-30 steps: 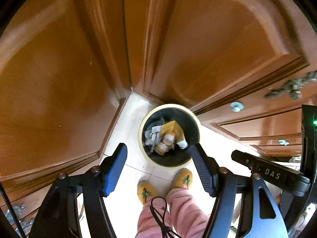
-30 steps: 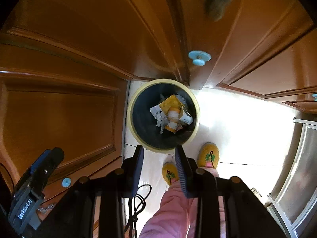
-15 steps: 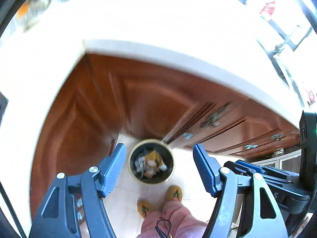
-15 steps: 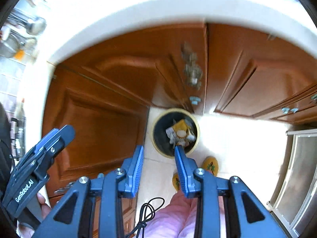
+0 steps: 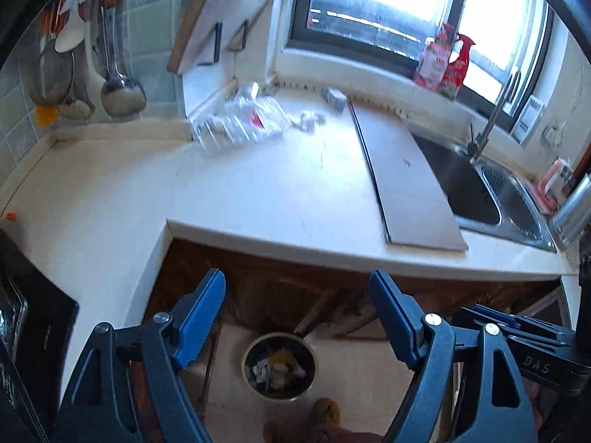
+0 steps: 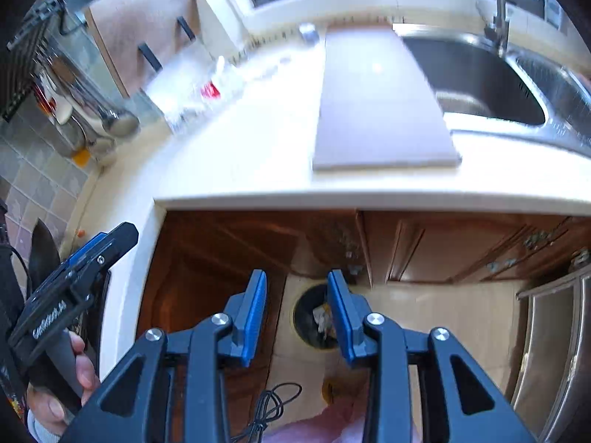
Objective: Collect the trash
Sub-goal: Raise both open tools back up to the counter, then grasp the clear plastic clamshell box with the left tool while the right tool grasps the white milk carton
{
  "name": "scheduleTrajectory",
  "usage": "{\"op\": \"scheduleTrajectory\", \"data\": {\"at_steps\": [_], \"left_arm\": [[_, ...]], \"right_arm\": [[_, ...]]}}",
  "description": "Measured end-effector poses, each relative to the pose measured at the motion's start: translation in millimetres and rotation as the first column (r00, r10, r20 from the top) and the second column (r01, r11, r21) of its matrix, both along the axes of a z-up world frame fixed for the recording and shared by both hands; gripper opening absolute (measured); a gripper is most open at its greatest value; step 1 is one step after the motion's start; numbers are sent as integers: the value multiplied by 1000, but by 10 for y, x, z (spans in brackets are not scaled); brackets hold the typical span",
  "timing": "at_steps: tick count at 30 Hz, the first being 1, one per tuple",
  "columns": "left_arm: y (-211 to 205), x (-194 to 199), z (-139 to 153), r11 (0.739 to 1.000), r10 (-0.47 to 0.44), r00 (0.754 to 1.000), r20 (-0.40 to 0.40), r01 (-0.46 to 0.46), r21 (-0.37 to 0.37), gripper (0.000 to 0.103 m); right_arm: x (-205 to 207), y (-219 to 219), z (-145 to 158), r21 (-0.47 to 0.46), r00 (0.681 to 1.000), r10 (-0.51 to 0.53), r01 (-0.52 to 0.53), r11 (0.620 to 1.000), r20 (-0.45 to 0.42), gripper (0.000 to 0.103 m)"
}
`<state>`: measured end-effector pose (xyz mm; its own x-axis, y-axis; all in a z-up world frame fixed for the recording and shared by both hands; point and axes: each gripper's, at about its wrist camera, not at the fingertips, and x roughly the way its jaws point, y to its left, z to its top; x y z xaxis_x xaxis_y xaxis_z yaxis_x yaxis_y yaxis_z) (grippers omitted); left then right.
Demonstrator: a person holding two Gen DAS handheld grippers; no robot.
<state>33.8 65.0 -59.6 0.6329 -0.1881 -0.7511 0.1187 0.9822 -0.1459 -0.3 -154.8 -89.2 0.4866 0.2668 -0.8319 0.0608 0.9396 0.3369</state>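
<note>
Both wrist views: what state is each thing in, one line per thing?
Left hand-held gripper: wide open, empty.
Right hand-held gripper: open, narrower gap, empty.
Bin: on the floor, uncovered, trash inside.
Plastic wrapper: crumpled, lying on the counter.
Crumpled paper: on the counter beside the wrapper.
Sink: looks empty, no water seen running.
Cabinet doors: closed.

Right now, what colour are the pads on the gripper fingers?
Blue pads on black frames, on both grippers; clearest in the left wrist view.
</note>
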Motion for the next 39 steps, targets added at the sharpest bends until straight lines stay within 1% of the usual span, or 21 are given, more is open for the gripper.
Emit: {"op": "scheduleTrajectory", "data": {"at_steps": [2, 6, 9, 11, 13, 16, 19, 21, 23, 26, 29, 31, 36, 39], "left_arm": [[79, 64, 100, 1000, 9, 1000, 21, -9, -6, 80], [269, 183, 186, 999, 33, 999, 41, -31, -34, 80], [430, 356, 236, 997, 57, 998, 36, -55, -53, 80], [531, 482, 229, 995, 75, 997, 32, -73, -70, 80], [638, 633, 211, 991, 94, 995, 25, -92, -92, 80], [817, 943, 161, 983, 141, 990, 27, -137, -126, 80], [944, 1279, 44, 971, 195, 980, 39, -187, -146, 80], [1031, 1507, -65, 961, 222, 974, 32, -214, -176, 80], [1116, 1794, -246, 950, 246, 969, 20, -237, -204, 80], [1184, 2185, -555, 937, 274, 961, -24, -272, -220, 80], [1247, 2543, -838, 921, 288, 955, -67, -295, -253, 79], [1255, 2722, -975, 916, 287, 954, -83, -299, -267, 78], [1232, 3072, -1176, 914, 276, 956, -100, -293, -281, 76], [1238, 3237, -1274, 906, 270, 956, -112, -292, -305, 76]], "right_arm": [[30, -17, 142, -7, 1000, -4, 4, 1000, 21, 35], [172, -10, 388, -22, 998, -6, 8, 1000, 62, 35], [302, 11, 487, -22, 996, -2, 4, 1000, 89, 35], [454, 8, 579, -21, 995, 7, -5, 1000, 104, 35], [597, -9, 619, -16, 993, 17, -15, 1000, 113, 35], [921, -9, 643, -5, 992, 41, -40, 999, 119, 35], [1354, -24, 583, 16, 992, 74, -76, 997, 106, 35], [1633, -22, 513, 24, 991, 99, -101, 995, 85, 35], [1912, -17, 431, 26, 990, 129, -130, 991, 64, 35], [2302, -14, 306, 26, 985, 170, -171, 985, 36, 35], [2676, -26, 193, 24, 981, 191, -192, 981, 25, 35], [2882, -56, 123, 29, 982, 190, -190, 981, 16, 35], [3451, -112, -133, 63, 985, 173, -171, 983, -20, 35], [3710, -70, -237, 73, 986, 166, -164, 984, -33, 35]]}}
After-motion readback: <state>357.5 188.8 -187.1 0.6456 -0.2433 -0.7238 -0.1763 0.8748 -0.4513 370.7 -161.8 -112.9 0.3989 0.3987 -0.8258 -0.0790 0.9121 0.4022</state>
